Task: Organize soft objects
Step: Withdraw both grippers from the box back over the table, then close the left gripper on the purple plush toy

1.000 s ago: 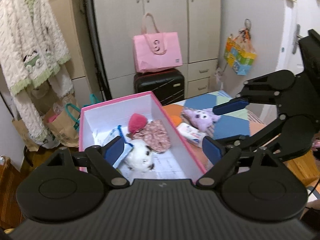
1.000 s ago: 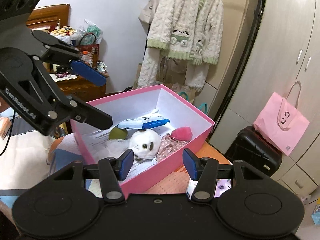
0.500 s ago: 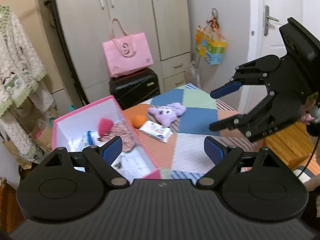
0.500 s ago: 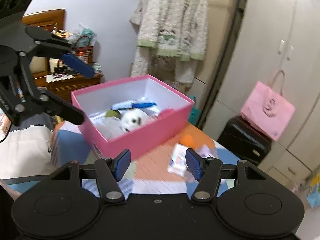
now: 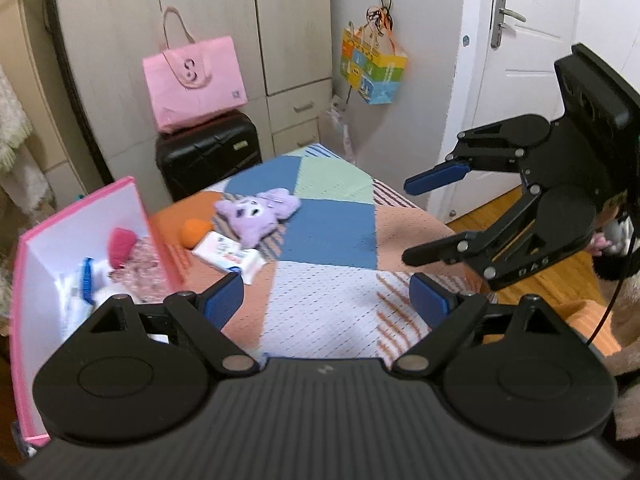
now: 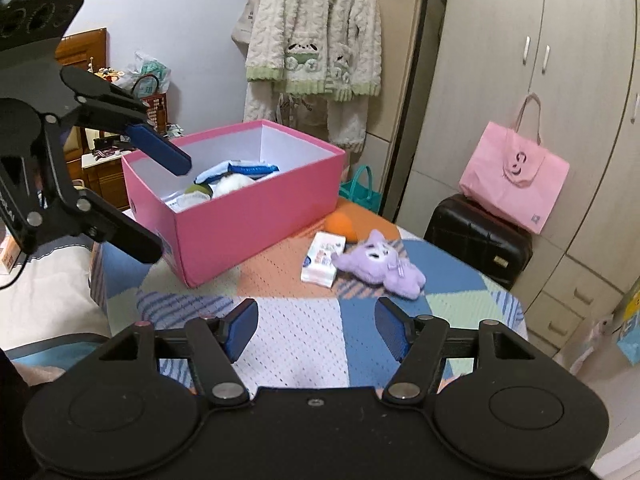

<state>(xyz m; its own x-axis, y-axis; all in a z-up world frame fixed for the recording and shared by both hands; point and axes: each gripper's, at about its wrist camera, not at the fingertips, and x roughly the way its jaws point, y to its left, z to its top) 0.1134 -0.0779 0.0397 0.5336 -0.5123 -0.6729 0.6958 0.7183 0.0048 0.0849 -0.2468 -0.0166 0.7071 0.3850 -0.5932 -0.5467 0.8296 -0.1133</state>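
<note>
A pink box (image 5: 160,248) (image 6: 256,216) stands on the patchwork cover and holds a white plush (image 6: 234,182), a pink soft item (image 5: 120,242), floral cloth and a blue-white pack. Beside it on the cover lie an orange ball (image 5: 194,231) (image 6: 340,224), a white tissue pack (image 5: 228,254) (image 6: 323,258) and a purple plush (image 5: 256,214) (image 6: 378,264). My left gripper (image 5: 326,300) (image 6: 160,200) hangs open over the cover, holding nothing. My right gripper (image 6: 318,326) (image 5: 420,216) hovers short of the plush, its jaws opening with nothing between them.
A pink tote bag (image 5: 194,80) sits on a black suitcase (image 5: 208,156) by the wardrobe. A colourful bag (image 5: 372,68) hangs near the white door (image 5: 528,60). A fluffy jacket (image 6: 316,40) hangs behind the box. The cover's far corner drops to wooden floor (image 5: 480,212).
Both grippers have swung away from over the box toward the items lying on the cover. The box now sits off to the left. Both pairs of jaws stand wider.
</note>
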